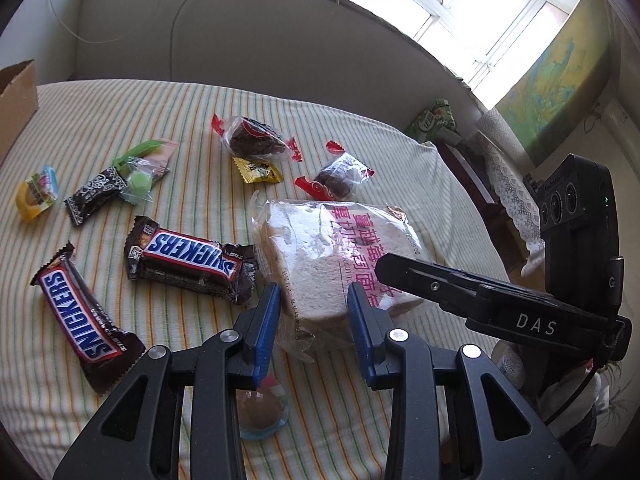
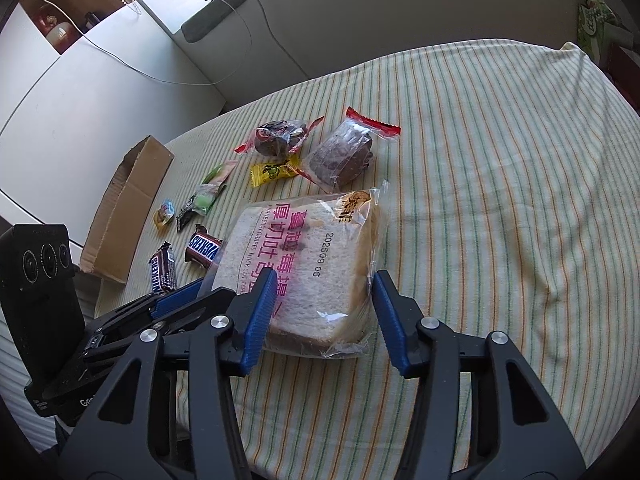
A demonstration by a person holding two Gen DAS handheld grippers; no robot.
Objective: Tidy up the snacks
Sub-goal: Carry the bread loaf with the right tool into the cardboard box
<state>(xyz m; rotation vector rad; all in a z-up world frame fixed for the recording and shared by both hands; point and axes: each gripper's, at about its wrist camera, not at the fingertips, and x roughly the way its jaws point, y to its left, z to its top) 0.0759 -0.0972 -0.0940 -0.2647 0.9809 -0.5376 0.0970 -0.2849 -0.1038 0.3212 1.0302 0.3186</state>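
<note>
bread pack [image 1: 320, 256]: clear bag of thick-cut white toast, pink print, lying flat on the striped cloth [image 2: 500, 160]; landmark for everything below
left gripper [image 1: 312, 308]: blue pads on both sides of the bread pack's near corner, pressing in on the bag; clamped on the bread pack
right gripper [image 2: 324, 304]: straddles the pack's near edge; left pad touches the bag, right pad stands just clear of the bag's side with cloth showing between; not gripping
gripper positions: side by side at the same near edge of the bread pack; each shows in the other's view [image 2: 180, 300] [image 1: 480, 296]
Snickers bar A [image 1: 188, 260]: just left of the bread pack, near end almost touching the bag
Snickers bar B [image 1: 86, 320]: further left of the bread pack, angled
yellow candy [image 1: 258, 170]: just behind the bread pack
brown cake packs: two clear wrappers with red ends, one [image 1: 340, 178] just behind the bread pack, other [image 1: 254, 138] behind the yellow candy
small candies: black wrapper [image 1: 96, 196], green one [image 1: 140, 182], yellow-orange jelly cup [image 1: 36, 196], far left of the bread pack
cardboard box [image 2: 124, 208]: open, at the cloth's left edge, well apart from the bread pack
round brown sweet [image 1: 262, 412]: clear wrap, under the left gripper, nearer than the bread pack
</note>
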